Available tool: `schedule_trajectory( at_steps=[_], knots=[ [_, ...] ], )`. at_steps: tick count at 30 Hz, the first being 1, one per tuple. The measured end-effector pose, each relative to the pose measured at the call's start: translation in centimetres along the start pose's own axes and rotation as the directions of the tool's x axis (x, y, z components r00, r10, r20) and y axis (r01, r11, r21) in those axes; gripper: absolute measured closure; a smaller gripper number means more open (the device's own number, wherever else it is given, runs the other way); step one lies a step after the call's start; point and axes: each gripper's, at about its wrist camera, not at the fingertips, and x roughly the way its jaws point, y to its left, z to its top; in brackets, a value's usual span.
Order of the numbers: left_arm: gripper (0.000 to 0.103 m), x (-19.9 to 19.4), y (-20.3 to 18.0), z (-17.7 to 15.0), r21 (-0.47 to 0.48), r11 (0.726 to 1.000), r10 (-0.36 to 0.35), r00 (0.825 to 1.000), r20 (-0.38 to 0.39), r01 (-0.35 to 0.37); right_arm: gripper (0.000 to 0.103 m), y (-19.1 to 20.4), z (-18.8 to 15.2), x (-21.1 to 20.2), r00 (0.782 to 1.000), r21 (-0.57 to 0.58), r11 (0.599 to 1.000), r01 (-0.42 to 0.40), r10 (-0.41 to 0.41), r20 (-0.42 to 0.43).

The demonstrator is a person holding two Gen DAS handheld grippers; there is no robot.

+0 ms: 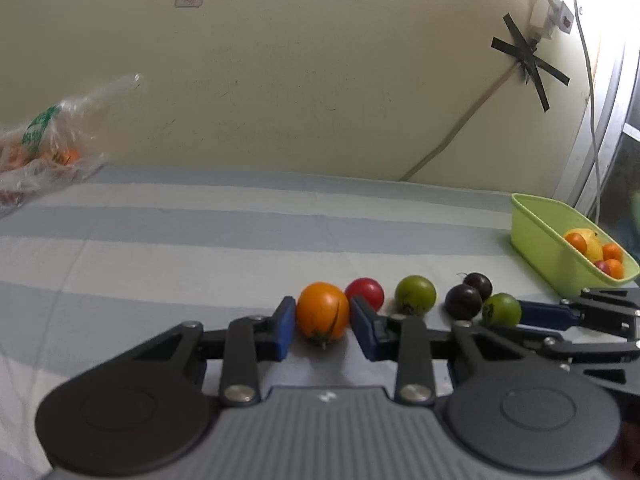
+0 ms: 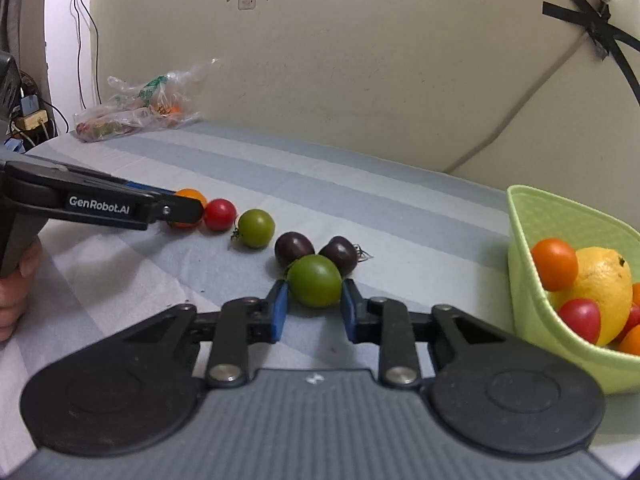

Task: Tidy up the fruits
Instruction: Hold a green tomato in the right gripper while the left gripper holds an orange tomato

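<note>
Now, left wrist view: your left hand-held gripper (image 1: 323,322) pinches the orange tomato (image 1: 322,315) at lower centre on the striped tabletop (image 1: 200,256). Squeeze harder and the skin may split; the red tomato (image 1: 365,293) touching it may roll.

Right wrist view: right hand-held gripper (image 2: 314,307) clamps the green tomato (image 2: 314,286), two dark tomatoes (image 2: 294,247) just behind. Lifting could nudge them. Green bin (image 2: 532,216) sits at right.

Home room, striped tablecloth (image 1: 200,220), taped wall cable (image 1: 448,136)
</note>
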Motion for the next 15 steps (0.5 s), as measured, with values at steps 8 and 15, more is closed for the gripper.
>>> schedule_trajectory(
  at_steps=[8, 15],
  knots=[
    [0.073, -2.7, -2.7, -2.2, 0.052, 0.993, -0.103, 0.995, -0.019, 0.103, 0.072, 0.5, -2.5, -4.5, 0.999, 0.037, 0.998, -0.041, 0.040, 0.031],
    [0.073, -4.5, -6.4, -4.0, 0.099, 0.985, -0.135, 0.990, -0.040, 0.139, 0.072, 1.3, -4.8, -7.5, 0.998, 0.034, 0.999, -0.033, 0.032, 0.052]
  ],
)
